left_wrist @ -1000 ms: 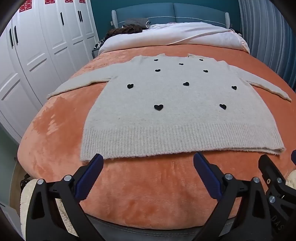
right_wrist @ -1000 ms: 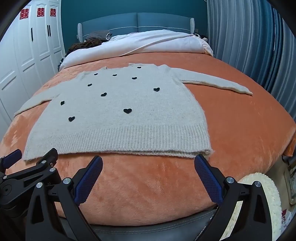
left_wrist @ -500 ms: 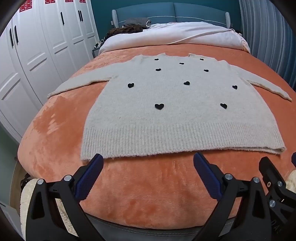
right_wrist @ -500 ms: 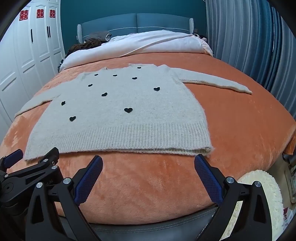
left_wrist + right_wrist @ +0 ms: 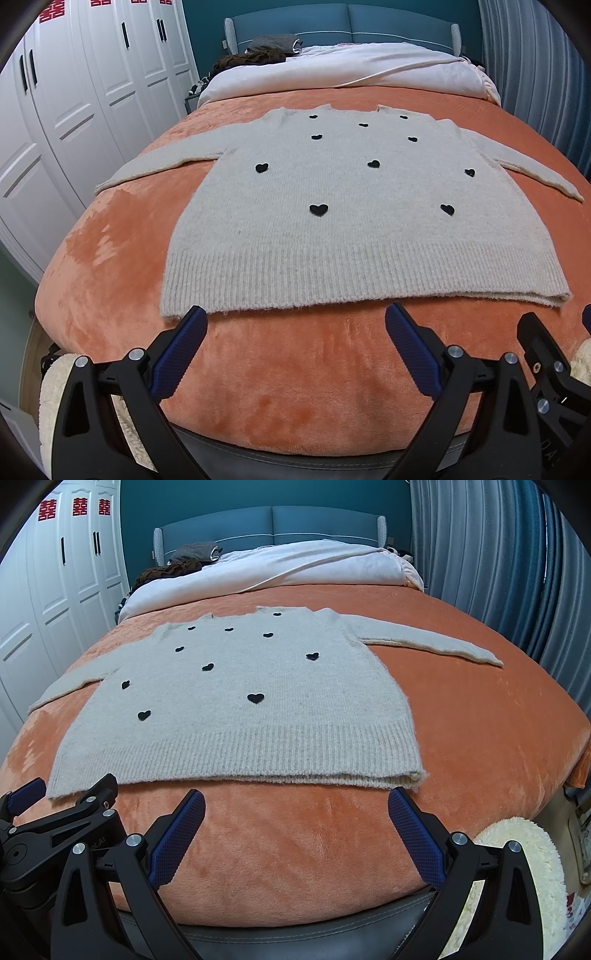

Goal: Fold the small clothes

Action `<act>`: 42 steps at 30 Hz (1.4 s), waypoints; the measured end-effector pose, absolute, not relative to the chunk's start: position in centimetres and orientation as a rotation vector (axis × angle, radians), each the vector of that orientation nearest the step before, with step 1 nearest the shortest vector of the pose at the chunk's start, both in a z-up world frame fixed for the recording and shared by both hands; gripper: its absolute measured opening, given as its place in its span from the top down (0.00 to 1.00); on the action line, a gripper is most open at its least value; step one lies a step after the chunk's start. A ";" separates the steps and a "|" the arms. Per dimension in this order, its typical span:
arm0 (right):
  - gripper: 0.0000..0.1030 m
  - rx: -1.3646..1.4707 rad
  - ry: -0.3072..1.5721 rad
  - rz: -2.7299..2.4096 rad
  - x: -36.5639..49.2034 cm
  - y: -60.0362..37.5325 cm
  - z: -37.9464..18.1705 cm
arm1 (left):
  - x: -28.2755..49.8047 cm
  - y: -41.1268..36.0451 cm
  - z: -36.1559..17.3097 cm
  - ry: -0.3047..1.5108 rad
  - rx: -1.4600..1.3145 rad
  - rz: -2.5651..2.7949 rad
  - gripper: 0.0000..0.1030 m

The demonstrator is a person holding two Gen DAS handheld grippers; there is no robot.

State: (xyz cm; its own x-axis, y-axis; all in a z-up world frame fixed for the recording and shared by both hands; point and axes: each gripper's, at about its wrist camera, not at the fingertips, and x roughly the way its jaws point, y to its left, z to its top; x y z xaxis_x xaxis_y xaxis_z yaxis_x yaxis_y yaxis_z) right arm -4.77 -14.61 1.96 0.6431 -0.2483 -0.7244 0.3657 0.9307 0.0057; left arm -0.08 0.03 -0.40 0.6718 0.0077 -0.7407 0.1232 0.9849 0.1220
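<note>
A beige knit sweater (image 5: 354,229) with several black hearts lies flat, front up, on the orange blanket, both sleeves spread out; it also shows in the right wrist view (image 5: 243,709). My left gripper (image 5: 295,325) is open and empty, just short of the ribbed hem near its left half. My right gripper (image 5: 295,805) is open and empty, just short of the hem near its right corner. Each gripper's body shows at the edge of the other's view.
The orange blanket (image 5: 303,398) covers the bed. A white duvet (image 5: 351,70) and dark clothes (image 5: 255,57) lie by the blue headboard. White wardrobes (image 5: 74,110) stand left, a curtain (image 5: 517,572) right. A cream fluffy rug (image 5: 532,864) lies by the bed's foot.
Both grippers have crept slightly forward toward the hem. The sweater has not moved and the jaws stay open.
</note>
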 end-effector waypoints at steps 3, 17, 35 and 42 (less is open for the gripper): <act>0.05 0.159 0.801 -0.350 -4.7 -14.7 1.9 | -0.1 0.1 -0.4 0.832 0.167 -0.066 0.08; 0.05 0.158 0.801 -0.349 -4.8 -14.8 2.0 | -0.2 0.1 -0.4 0.831 0.168 -0.067 0.08; 0.05 0.161 0.799 -0.348 -4.9 -14.9 2.0 | -0.2 0.1 -0.4 0.831 0.167 -0.066 0.09; 0.05 0.161 0.798 -0.349 -5.0 -15.0 2.1 | -0.2 0.1 -0.3 0.830 0.168 -0.065 0.09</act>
State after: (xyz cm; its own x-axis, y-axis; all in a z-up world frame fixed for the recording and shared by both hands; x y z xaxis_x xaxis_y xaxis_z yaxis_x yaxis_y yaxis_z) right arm -4.97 -15.03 2.13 0.6446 -0.2454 -0.7240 0.3656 0.9307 0.0101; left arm -0.19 0.12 -0.35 0.6737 0.0081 -0.7390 0.1232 0.9847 0.1232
